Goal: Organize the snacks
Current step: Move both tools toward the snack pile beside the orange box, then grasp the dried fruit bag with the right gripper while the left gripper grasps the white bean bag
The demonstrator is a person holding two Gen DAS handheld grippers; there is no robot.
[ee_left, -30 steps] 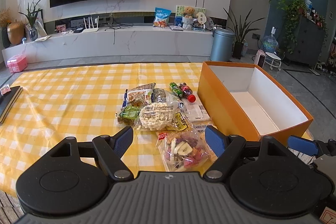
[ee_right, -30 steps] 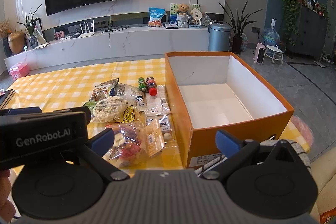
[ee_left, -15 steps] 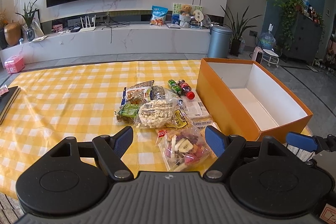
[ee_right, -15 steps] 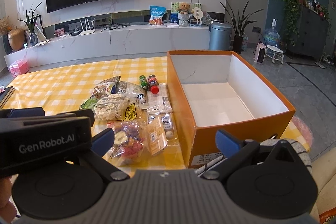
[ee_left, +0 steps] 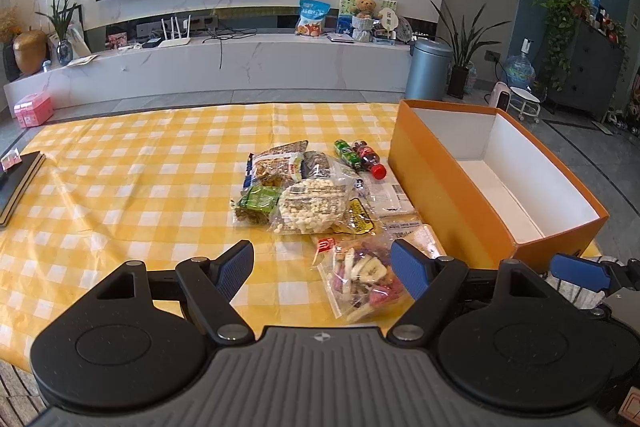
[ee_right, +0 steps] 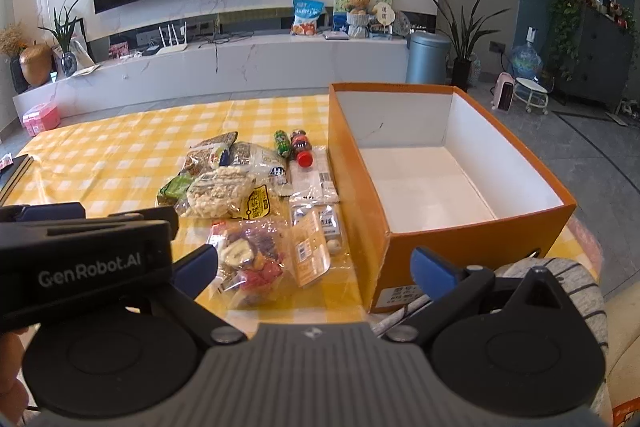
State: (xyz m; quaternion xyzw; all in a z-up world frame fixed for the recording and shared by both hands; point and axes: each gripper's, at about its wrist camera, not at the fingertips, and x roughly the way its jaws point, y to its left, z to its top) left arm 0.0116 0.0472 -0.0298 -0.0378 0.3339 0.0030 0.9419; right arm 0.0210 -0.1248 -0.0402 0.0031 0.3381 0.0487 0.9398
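Note:
A pile of snack bags lies on the yellow checked tablecloth (ee_left: 120,187): a clear bag of dried fruit (ee_left: 362,275) nearest, a bag of white puffs (ee_left: 312,207), a green pack (ee_left: 256,201), flat packets and two small bottles (ee_left: 362,155). An empty orange box (ee_left: 440,187) stands to their right, also in the right wrist view (ee_right: 460,239). My left gripper (ee_left: 322,261) is open and empty, above the near table edge before the fruit bag. My right gripper (ee_right: 316,265) is open and empty, near the box's front corner; the fruit bag (ee_right: 252,263) lies between its fingers' line.
A dark book (ee_left: 16,183) lies at the table's left edge. A white TV bench (ee_left: 240,67), a grey bin (ee_left: 432,69) and plants stand behind the table. The left gripper's body (ee_right: 80,255) crosses the right wrist view at the left.
Both grippers have drifted slightly, so the snacks and box sit a little differently in view. Both stay open and empty.

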